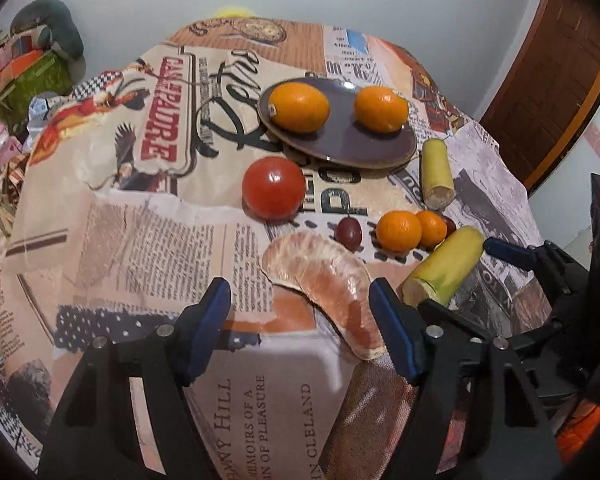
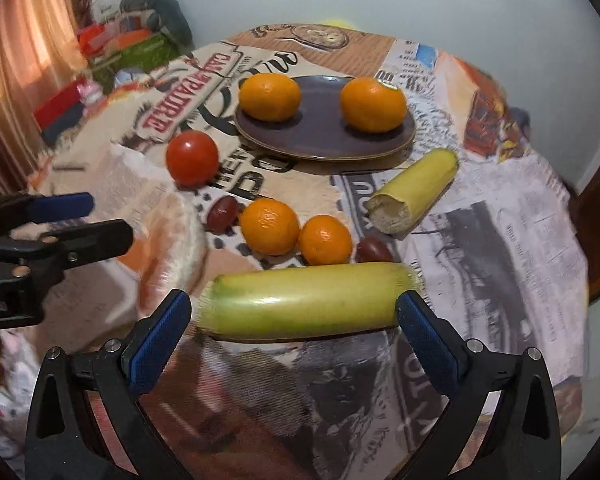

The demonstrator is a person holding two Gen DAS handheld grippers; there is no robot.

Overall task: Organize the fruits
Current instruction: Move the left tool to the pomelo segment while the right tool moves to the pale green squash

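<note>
A dark plate [image 1: 352,148] [image 2: 320,136] holds two oranges [image 1: 299,107] [image 1: 381,109]. On the cloth lie a tomato [image 1: 273,188] [image 2: 192,158], a pomelo segment [image 1: 328,284], two small oranges [image 1: 399,230] [image 2: 269,226], two dark grapes [image 1: 348,233] [image 2: 222,209] and two banana pieces [image 1: 444,266] [image 1: 437,174]. My left gripper [image 1: 300,300] is open, its fingers either side of the pomelo segment. My right gripper [image 2: 296,316] is open just in front of the near banana piece [image 2: 308,300].
The round table is covered with a printed newspaper-pattern cloth [image 1: 140,240]. Cluttered boxes and toys [image 1: 24,72] stand beyond its left edge. A brown door [image 1: 548,92] is at the right. The right gripper shows at the left wrist view's right edge [image 1: 540,256].
</note>
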